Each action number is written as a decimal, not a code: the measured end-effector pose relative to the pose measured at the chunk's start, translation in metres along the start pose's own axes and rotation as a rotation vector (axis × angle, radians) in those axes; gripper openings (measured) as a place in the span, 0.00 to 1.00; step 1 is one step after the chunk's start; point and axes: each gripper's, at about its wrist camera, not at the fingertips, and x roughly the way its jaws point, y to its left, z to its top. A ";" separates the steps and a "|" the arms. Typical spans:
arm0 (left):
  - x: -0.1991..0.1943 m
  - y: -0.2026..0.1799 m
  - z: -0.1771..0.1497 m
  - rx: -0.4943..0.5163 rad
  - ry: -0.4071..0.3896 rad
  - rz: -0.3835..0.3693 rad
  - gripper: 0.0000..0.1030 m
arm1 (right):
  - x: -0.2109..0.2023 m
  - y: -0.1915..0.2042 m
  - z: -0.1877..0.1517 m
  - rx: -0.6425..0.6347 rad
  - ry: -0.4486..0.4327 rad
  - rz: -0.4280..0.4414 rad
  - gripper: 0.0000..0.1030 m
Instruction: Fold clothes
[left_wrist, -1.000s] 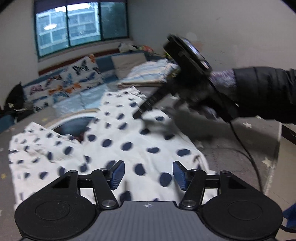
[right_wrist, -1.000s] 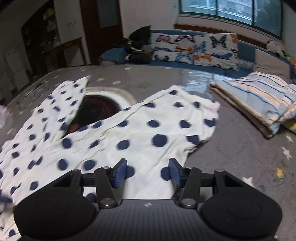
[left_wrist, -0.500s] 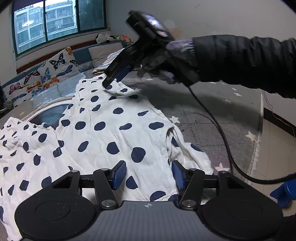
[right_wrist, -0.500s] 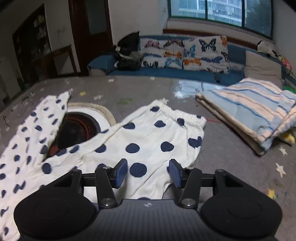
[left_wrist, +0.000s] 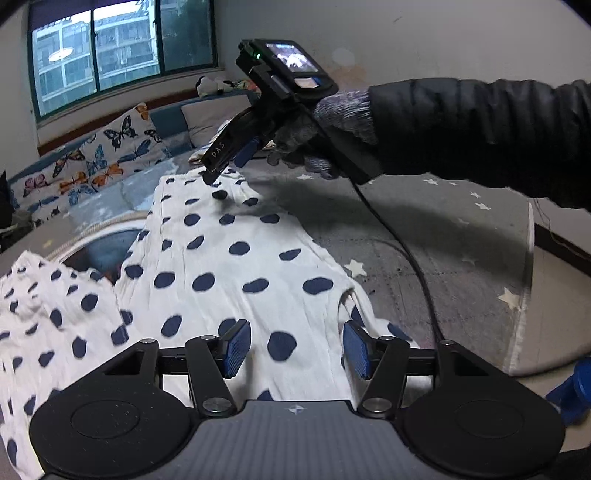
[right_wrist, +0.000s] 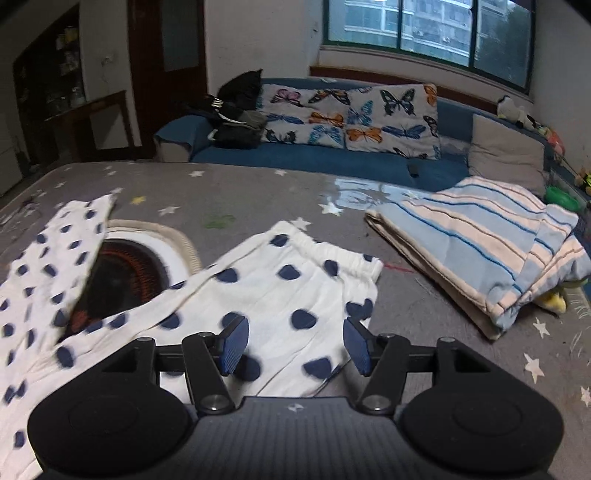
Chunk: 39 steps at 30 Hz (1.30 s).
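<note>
White trousers with navy dots (left_wrist: 221, 266) lie spread on the grey star-printed mat. My left gripper (left_wrist: 295, 347) hovers open over their near end, with nothing between its blue pads. A gloved hand in a black sleeve holds my right gripper (left_wrist: 229, 162) just above the far waistband end. In the right wrist view the right gripper (right_wrist: 295, 345) has its jaws opening; the trousers (right_wrist: 295, 288) lie below it, and the pads do not press on them. The elastic waistband (right_wrist: 332, 254) lies flat.
A round dark opening with a white rim (right_wrist: 122, 280) shows between the trouser legs. A folded striped blanket (right_wrist: 480, 251) lies to the right, with a blue sofa and butterfly cushions (right_wrist: 351, 114) behind. A black cable (left_wrist: 406, 251) trails over the mat, whose edge (left_wrist: 524, 295) is at right.
The right gripper has risen and drawn back over the waistband end, and its jaws stand wider. The left gripper has stayed over the near end, still open.
</note>
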 end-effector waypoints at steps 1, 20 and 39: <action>0.002 0.000 0.000 0.010 -0.002 0.010 0.56 | -0.007 0.003 -0.002 -0.005 -0.005 0.007 0.57; 0.006 0.009 0.004 -0.075 0.010 0.016 0.21 | -0.144 0.093 -0.128 -0.232 -0.026 0.089 0.71; -0.012 -0.024 0.006 0.118 -0.023 0.048 0.28 | -0.163 0.101 -0.168 -0.179 -0.063 0.046 0.72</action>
